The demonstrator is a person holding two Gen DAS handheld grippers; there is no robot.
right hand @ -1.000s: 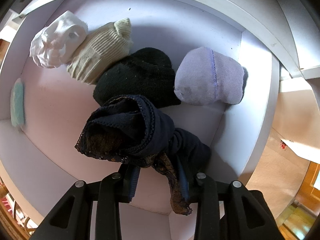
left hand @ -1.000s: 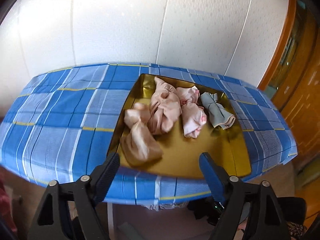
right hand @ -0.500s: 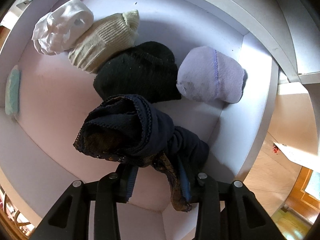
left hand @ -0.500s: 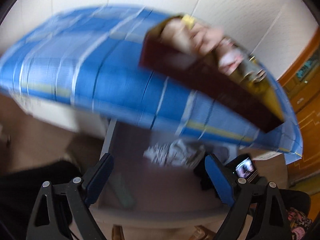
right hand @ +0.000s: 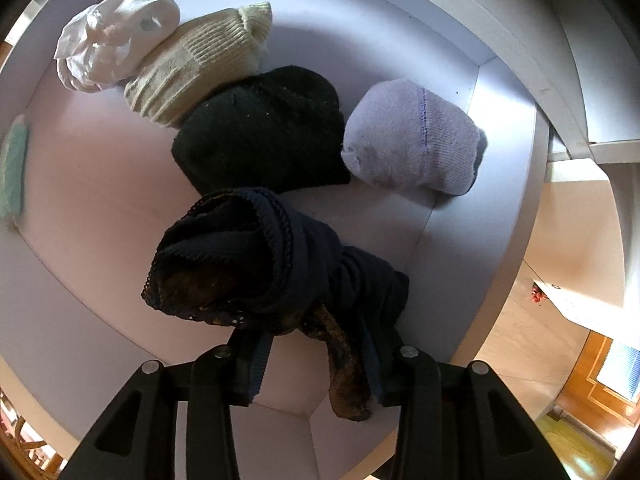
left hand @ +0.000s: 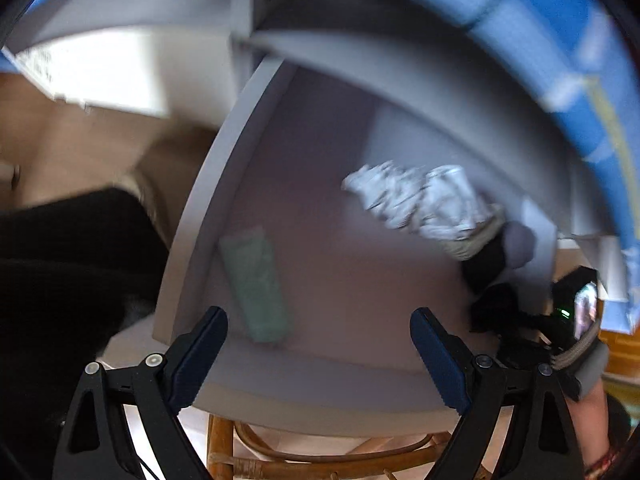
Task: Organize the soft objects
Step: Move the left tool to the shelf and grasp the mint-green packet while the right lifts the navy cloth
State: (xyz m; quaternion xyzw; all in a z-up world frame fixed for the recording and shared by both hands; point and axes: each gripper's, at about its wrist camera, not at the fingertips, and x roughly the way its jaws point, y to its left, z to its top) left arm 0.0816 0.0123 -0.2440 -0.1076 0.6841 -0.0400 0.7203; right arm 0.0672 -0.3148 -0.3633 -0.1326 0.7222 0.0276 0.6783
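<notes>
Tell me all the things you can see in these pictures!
white bundle: 1, white, drawer's far left
cream sock: 1, cream, beside the white bundle
black sock: 1, black, middle
lilac sock: 1, pale purple, right
green cloth: 1, mint, flat by the left wall
navy garment: 1, dark blue with lace, between the right tongs
drawer: 1, pale lilac
tablecloth: 1, blue check, above
left tongs: open, empty
right tongs: opening, garment between them

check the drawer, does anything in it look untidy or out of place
Mostly tidy: four rolled bundles line the back. The dark navy lace-edged garment is the odd one, loose and half unrolled, a brownish tail hanging between the right gripper fingers.
</notes>
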